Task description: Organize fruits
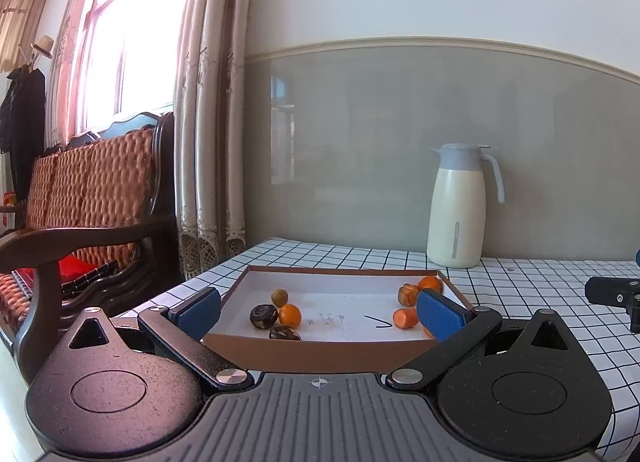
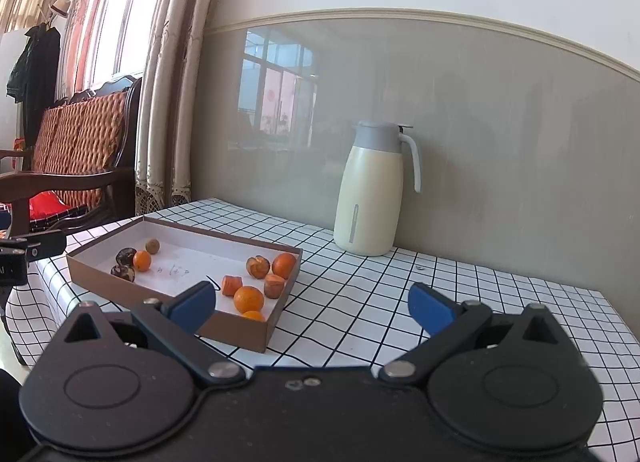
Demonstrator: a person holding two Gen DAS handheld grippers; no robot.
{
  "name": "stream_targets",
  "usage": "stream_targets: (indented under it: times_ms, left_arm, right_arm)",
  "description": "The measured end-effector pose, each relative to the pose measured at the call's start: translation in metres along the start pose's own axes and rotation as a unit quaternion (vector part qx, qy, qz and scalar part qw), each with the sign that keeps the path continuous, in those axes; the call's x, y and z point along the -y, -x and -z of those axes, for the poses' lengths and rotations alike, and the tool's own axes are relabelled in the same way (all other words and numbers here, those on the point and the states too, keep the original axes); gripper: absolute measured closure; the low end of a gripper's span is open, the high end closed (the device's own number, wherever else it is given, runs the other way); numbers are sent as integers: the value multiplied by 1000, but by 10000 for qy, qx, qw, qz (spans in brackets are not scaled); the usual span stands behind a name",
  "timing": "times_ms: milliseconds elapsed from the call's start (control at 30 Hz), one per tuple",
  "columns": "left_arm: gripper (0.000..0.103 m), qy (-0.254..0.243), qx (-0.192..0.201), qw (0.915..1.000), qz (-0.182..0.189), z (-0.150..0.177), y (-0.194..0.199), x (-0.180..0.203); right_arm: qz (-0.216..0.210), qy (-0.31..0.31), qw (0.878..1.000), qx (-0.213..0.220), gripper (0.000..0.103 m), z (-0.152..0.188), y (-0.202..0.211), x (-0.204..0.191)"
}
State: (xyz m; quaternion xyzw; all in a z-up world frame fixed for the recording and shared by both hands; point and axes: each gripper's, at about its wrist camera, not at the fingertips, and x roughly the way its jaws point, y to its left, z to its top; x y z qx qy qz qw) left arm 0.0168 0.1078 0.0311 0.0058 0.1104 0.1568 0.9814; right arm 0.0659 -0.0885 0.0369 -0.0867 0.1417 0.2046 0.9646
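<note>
One box (image 2: 256, 336) long axis left-right, level

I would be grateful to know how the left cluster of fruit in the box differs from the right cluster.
The left cluster of fruit has four pieces, mostly dark brown with one orange; the right cluster of fruit is larger and mostly orange, including a cut stub. Both lie loose in the shallow brown cardboard box.

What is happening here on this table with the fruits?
A person holds two grippers over a checked table. Both the left gripper and the right gripper are open and hold nothing. The fruits lie in a shallow cardboard box, in two groups: some at its left end, more at its right end. A thermos jug stands behind.
</note>
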Motion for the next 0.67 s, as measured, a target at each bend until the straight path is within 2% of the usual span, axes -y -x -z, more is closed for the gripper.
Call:
stream_targets:
  times_ms: [467,667]
  left_arm:
    - [0,14,-4,10000,-6,-1,-2,-1]
    - [0,85,214,9997,-25,1,4,-3]
  right_arm:
    - [9,42,10000,-15,6,0,0,-2]
    - [4,26,10000,-24,6,1,-1,-3]
